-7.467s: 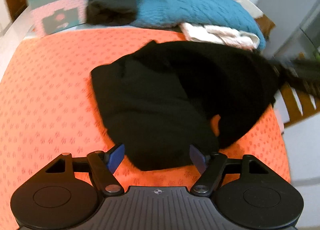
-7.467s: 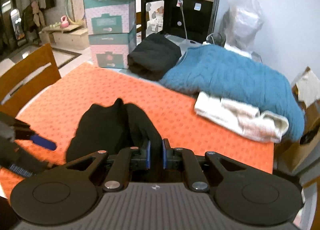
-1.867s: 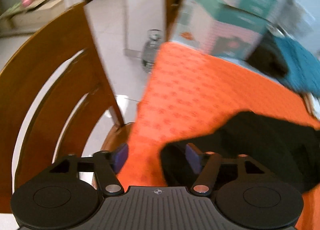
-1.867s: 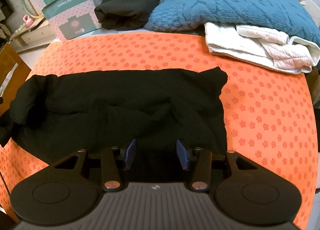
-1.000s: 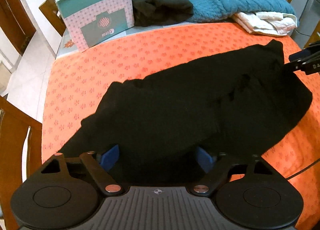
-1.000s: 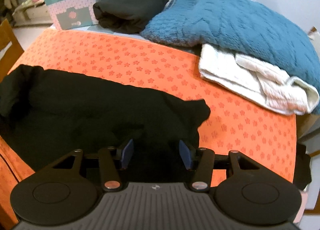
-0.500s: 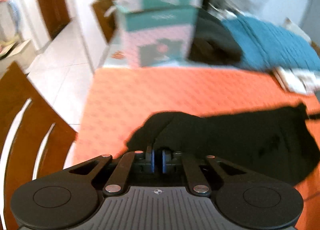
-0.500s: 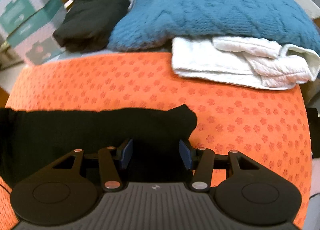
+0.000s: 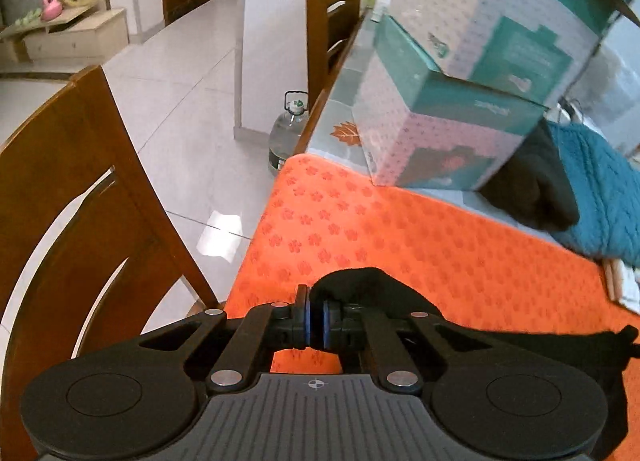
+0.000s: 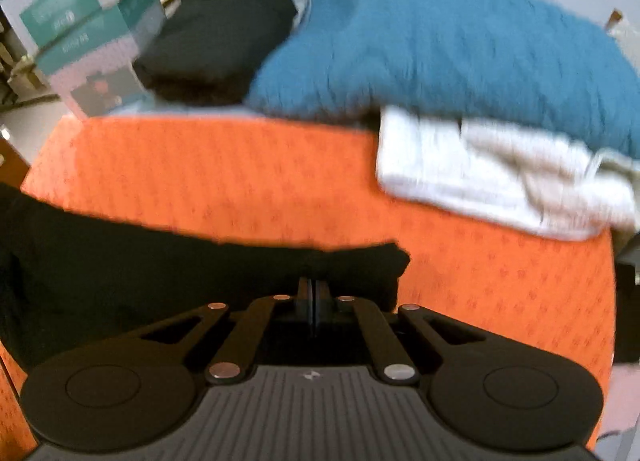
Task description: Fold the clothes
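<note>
We used the orange floral tablecloth (image 9: 360, 229) as our landmark. Off its left edge we saw a wooden chair (image 9: 60, 181) and, further back on the floor, a water jug (image 9: 289, 133). At its near left corner, our left gripper (image 9: 315, 321) had its fingers pinched together on an end of the black garment (image 9: 384, 293), which bulged up just past the fingertips. From there the garment (image 10: 160, 265) ran as a dark band across the near part of the cloth. At its other end, our right gripper (image 10: 313, 301) was clamped on the fabric, the fingers pressed nearly flat together. Along the far edge of the cloth sat stacked teal and pink boxes (image 9: 460, 113), then a folded black garment (image 10: 216, 41), a blue knit sweater (image 10: 440, 49) and a folded white garment (image 10: 500, 177) lying partly on the cloth.
</note>
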`<state>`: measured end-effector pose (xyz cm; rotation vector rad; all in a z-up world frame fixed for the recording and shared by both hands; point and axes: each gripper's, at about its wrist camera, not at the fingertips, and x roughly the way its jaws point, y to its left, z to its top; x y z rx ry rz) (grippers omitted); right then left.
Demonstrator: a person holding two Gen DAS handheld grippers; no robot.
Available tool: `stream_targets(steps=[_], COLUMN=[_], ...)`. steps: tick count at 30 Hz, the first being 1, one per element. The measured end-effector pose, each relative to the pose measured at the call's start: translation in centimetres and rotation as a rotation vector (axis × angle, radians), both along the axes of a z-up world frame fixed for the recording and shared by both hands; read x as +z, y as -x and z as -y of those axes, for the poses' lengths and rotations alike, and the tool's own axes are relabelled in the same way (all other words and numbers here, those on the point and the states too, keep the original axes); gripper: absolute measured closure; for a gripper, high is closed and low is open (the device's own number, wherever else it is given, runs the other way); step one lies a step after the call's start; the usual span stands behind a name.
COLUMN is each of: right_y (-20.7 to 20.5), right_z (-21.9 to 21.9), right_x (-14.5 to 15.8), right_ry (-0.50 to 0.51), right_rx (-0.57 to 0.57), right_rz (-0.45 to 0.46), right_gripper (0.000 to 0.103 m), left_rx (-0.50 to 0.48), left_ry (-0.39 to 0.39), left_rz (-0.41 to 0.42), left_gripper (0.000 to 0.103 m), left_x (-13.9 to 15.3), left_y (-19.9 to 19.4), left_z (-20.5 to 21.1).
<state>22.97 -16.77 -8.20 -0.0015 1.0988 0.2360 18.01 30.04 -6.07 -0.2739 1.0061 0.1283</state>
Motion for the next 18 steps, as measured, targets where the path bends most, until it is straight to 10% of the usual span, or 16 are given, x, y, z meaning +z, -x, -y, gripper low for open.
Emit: stream_targets(steps=[18], right_y=[-10.4], right_z=[1.5], right_x=[-0.1], right_ry=[0.036], right_rx=[-0.085], right_rz=[0.068], right_gripper=[0.103], left_rx=[0.143], left_ry=[0.088], left_rz=[-0.118], left_gripper=[0.094], left_x=[-6.5], left_y=[-6.3], left_z=[-2.8])
